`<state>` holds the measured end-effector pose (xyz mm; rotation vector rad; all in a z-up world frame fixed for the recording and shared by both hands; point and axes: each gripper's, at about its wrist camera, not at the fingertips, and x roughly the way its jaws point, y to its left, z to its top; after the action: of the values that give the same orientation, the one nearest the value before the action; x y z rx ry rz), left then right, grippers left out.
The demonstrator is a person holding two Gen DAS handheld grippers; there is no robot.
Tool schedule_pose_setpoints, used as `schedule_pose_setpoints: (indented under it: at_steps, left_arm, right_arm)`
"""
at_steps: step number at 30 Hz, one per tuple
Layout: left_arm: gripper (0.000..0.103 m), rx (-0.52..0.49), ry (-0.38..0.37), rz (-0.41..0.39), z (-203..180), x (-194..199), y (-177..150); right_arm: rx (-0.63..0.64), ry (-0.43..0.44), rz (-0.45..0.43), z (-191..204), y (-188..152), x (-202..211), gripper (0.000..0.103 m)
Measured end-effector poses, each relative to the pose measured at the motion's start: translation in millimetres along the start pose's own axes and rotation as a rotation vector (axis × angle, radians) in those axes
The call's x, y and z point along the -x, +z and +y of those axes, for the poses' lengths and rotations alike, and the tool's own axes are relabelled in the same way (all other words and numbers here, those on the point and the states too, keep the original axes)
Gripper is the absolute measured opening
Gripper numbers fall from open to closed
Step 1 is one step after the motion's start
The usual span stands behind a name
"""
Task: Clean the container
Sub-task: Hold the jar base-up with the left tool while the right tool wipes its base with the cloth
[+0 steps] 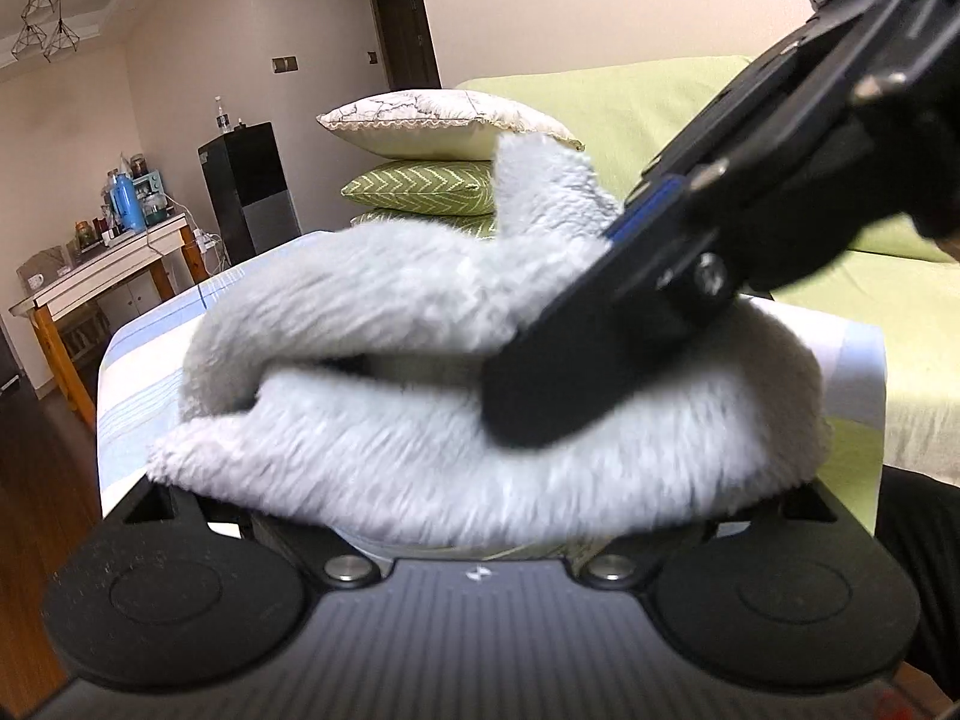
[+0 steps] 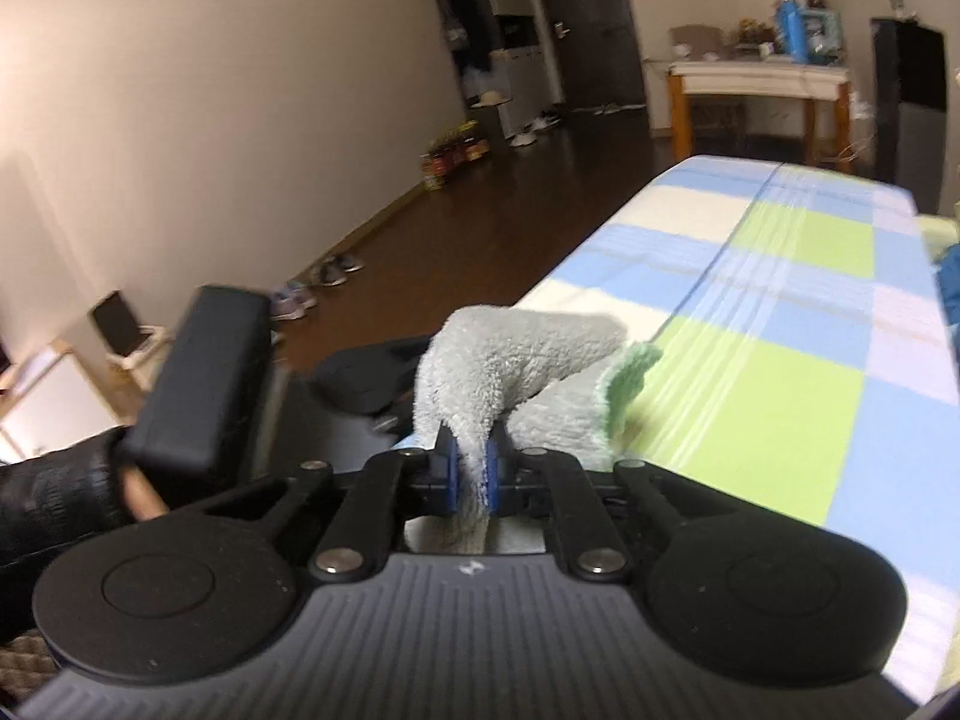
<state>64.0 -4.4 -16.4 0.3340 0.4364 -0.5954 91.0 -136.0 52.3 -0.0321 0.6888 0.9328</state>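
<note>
A fluffy grey cloth [image 1: 420, 408] fills the middle of the left wrist view and drapes over whatever sits between my left gripper's fingers, which it hides. A pale rim of the container [image 1: 414, 543] peeks out under the cloth. My right gripper [image 1: 606, 258] comes in from the upper right and is shut on a fold of the cloth. In the right wrist view my right gripper [image 2: 471, 471] pinches the grey cloth [image 2: 510, 360] between its blue pads [image 2: 451, 474]. The cloth has a green edge [image 2: 630, 378]. Part of the left gripper [image 2: 204, 378] shows at the left.
A table with a blue, green and white checked cover [image 2: 780, 312] lies under the work. A green sofa [image 1: 690, 114] with stacked pillows [image 1: 432, 126] stands behind. A dark wooden floor [image 2: 480, 228], shoes and a side table [image 2: 762, 78] lie beyond.
</note>
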Motion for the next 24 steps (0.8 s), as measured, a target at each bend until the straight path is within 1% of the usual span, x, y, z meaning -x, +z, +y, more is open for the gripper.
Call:
schedule_pose_setpoints:
  at_steps: [2,5,10,17,21,24]
  left_arm:
    - [0.091,0.000,0.002,0.001,1,-1,-1]
    - [0.091,0.003,0.005,0.002,-1,-3,-2]
    - [0.091,0.004,0.003,0.002,-1,-3,-2]
    - [0.091,0.000,0.000,0.001,-4,-1,-3]
    - [0.091,0.004,0.004,0.003,-2,-5,0]
    - [0.091,0.007,0.008,0.006,-2,-5,0]
  right_arm:
    - [0.000,0.015,-0.004,6,-1,-3,0.008]
    - [0.006,0.018,-0.024,6,4,-18,0.006]
    - [0.033,-0.036,-0.031,3,0,-9,0.005]
    - [0.071,-0.117,-0.040,-1,-5,8,0.007]
    - [0.106,-0.075,-0.024,21,-13,13,0.007]
    - [0.122,-0.046,-0.028,33,-12,1,0.007]
